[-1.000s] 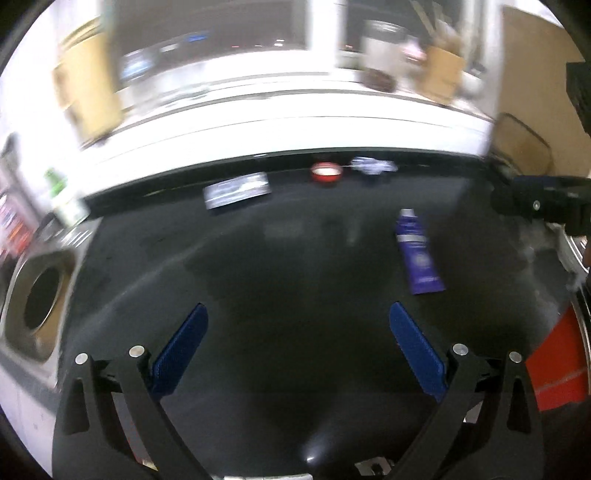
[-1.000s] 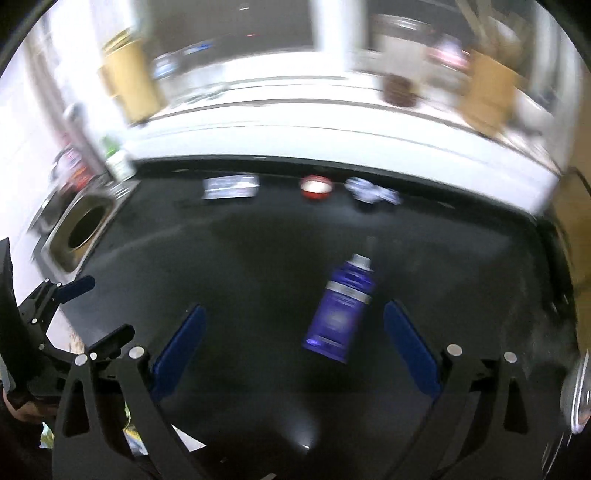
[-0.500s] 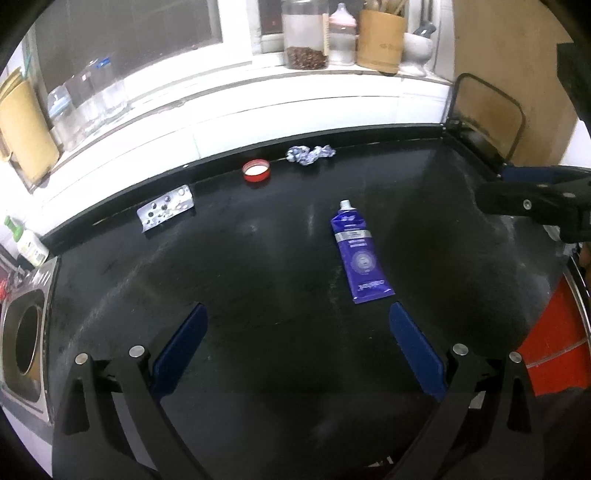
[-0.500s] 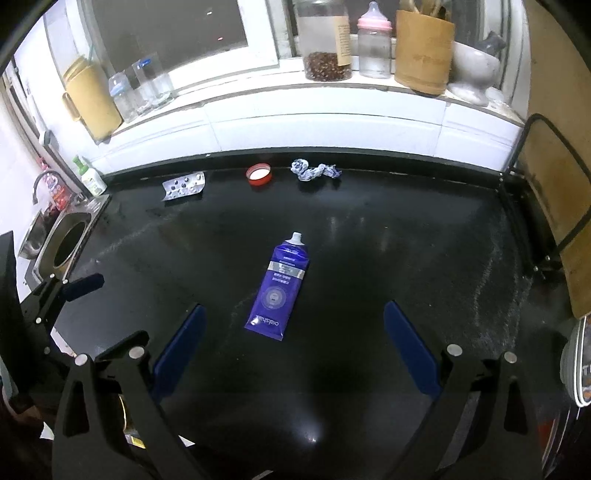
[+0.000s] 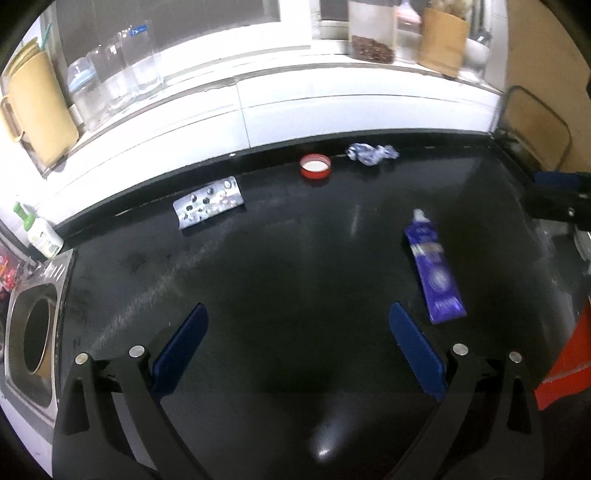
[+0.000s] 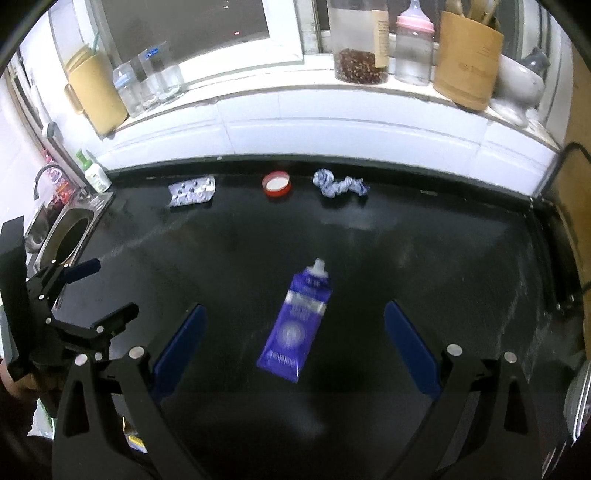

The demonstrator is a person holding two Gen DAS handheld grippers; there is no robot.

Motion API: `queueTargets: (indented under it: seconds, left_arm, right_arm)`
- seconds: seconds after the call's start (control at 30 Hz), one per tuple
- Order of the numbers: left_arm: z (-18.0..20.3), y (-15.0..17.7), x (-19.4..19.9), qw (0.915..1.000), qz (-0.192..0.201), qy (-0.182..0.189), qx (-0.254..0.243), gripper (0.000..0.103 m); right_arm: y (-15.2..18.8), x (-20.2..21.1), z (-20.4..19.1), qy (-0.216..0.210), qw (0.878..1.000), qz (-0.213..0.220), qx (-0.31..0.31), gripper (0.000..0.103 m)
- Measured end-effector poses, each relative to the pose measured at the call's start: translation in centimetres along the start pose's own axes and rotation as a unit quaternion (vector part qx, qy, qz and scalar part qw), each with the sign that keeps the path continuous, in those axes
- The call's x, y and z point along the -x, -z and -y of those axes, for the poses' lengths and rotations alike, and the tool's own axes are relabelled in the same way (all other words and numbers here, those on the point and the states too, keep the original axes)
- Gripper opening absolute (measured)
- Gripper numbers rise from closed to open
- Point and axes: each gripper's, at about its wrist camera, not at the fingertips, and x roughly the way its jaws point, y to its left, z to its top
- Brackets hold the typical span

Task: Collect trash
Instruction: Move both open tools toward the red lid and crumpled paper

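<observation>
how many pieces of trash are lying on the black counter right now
4: blister pack, red lid and crumpled wrapper along the back edge; blue tube mid-counter. More may lie outside view.

A glossy black stone countertop [image 6: 406, 251] fills the scene, a ceiling light glinting off it at 6 o'clock. A white tiled backsplash [image 6: 332, 129] runs from 10 to 2 o'clock beneath a dark night-time window [image 6: 184, 26]. On the white sill [image 6: 258, 92] stand a mustard plastic jug [image 6: 98, 92], clear glass tumblers [image 6: 159, 79], a bean-filled glass jar [image 6: 360, 48], a pink-capped baby bottle [image 6: 413, 48] and a tan utensil holder [image 6: 467, 59]. A stainless steel sink [image 6: 66, 236] sits at 9 o'clock.
</observation>
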Motion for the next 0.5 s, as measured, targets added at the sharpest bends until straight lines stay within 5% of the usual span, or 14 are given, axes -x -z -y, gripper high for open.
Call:
queueTargets:
  seconds: [0.5]
  left_arm:
    - [1.1,-11.2,-15.0,0.9996,-0.013,0.01,-0.024,0.096]
  right_arm:
    - [-9.6,-13.7,3.9,0.001,0.998,-0.022,0.062,0.092]
